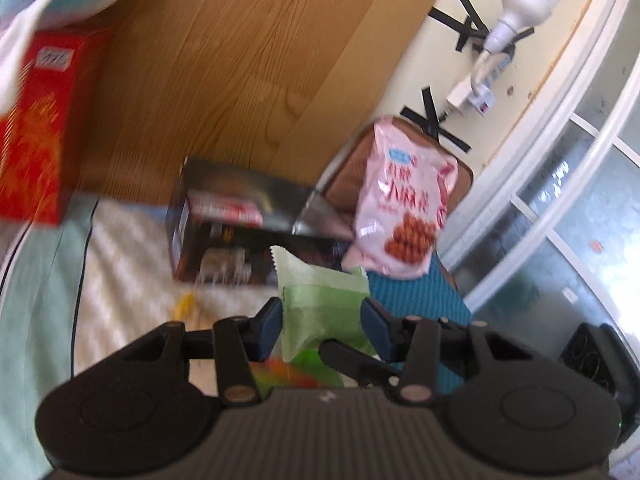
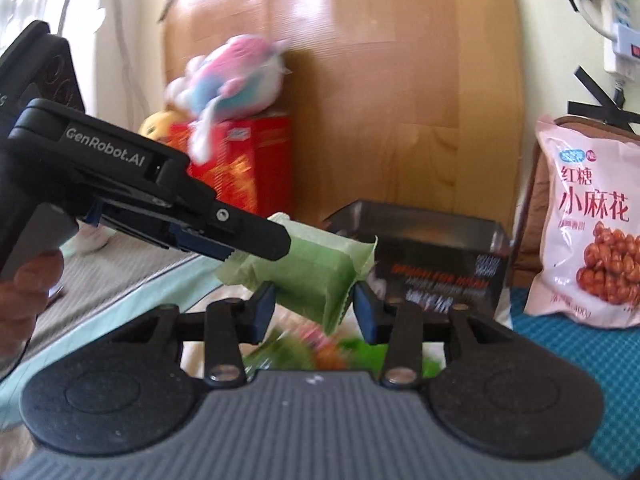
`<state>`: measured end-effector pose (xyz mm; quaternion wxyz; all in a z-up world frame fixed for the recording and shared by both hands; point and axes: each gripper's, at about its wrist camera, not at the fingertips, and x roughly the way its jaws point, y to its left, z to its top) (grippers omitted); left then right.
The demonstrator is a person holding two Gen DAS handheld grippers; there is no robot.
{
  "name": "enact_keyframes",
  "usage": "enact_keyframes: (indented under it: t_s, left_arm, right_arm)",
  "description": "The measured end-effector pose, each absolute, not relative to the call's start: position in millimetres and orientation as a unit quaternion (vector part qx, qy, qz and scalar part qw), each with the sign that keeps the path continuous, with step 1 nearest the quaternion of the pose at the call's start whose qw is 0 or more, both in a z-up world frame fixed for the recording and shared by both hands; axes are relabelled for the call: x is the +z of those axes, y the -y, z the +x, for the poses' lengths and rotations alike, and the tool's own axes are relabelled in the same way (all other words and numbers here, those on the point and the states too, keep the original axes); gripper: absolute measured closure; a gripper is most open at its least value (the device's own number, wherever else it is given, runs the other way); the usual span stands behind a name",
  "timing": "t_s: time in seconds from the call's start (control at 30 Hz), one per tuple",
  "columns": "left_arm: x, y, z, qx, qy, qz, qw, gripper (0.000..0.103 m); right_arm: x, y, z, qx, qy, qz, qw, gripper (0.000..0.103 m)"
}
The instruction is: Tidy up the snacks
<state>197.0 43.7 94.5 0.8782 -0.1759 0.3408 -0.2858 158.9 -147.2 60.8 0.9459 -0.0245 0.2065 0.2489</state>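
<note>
Left tongs clamped on the green snack packet, holding it up off the bed. From the right wrist view, the same packet sits between the right tongs, whose jaws stand apart with a gap at the packet's edge. Black box just behind at twelve o'clock, the pink snack bag at two o'clock leaning on a brown cushion. Red box at eleven o'clock, plush toy sitting on top.
</note>
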Motion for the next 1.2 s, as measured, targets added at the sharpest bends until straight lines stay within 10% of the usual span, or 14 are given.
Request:
enact_keyframes:
  t_s: [0.67,1.2]
  left_arm:
    - [45.3,-3.7,348.7,-0.258,-0.352,-0.215,0.874,0.059]
    - [52.8,-67.5,203.1,-0.297,-0.331,-0.209,0.871,0.051]
  right_arm:
    - [35.2,171.4,288.9,0.184,-0.238,-0.005,0.954,0.056]
    - [46.6,173.5,179.7,0.304,-0.282,0.028,0.91,0.071]
